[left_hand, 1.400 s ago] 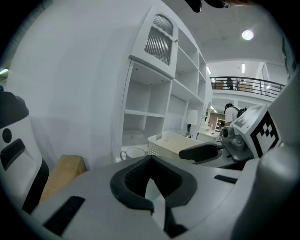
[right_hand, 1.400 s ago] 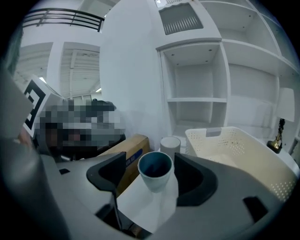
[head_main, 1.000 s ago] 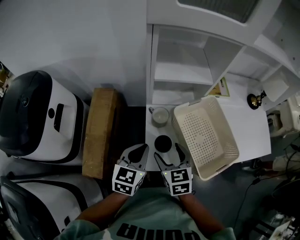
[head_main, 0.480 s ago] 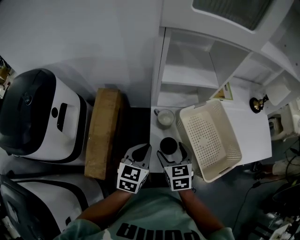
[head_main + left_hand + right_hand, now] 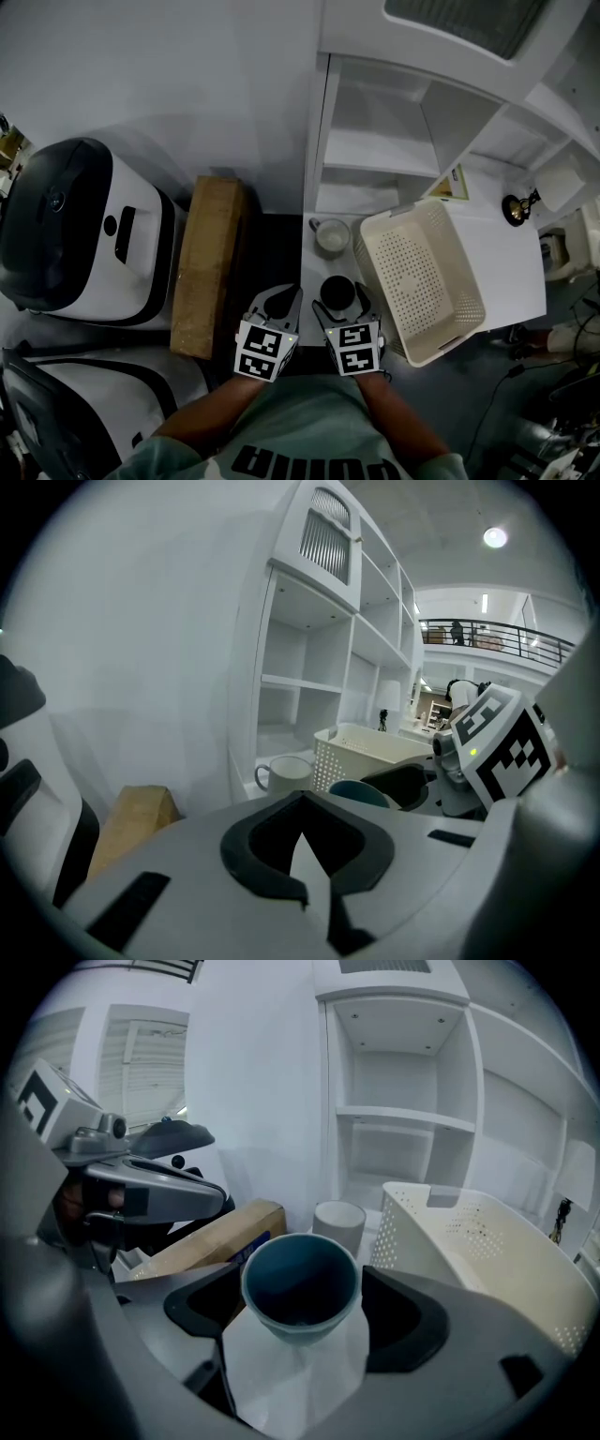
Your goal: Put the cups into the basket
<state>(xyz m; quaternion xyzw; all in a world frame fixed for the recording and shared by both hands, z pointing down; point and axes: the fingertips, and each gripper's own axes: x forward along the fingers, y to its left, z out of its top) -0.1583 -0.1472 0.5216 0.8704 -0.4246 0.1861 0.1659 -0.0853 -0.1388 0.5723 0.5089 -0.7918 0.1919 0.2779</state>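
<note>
A dark blue cup stands on the white shelf top, and my right gripper is open around it. Its jaws have just been opening, one on each side of the cup, not pressing on it. From the head view the cup sits between the right gripper's fingers. A white mug stands just behind it, and the empty cream basket lies to their right. My left gripper hovers left of the cup, shut and empty. Its own view, past the left gripper, shows the mug, the cup and the basket.
A brown cardboard box lies left of the shelf unit, beside a black-and-white appliance. White open shelves rise behind the mug. A small dark ornament and a card stand beyond the basket.
My right gripper has come forward and down, so the blue cup now sits deeper between its jaws. The left gripper has stayed in place.
</note>
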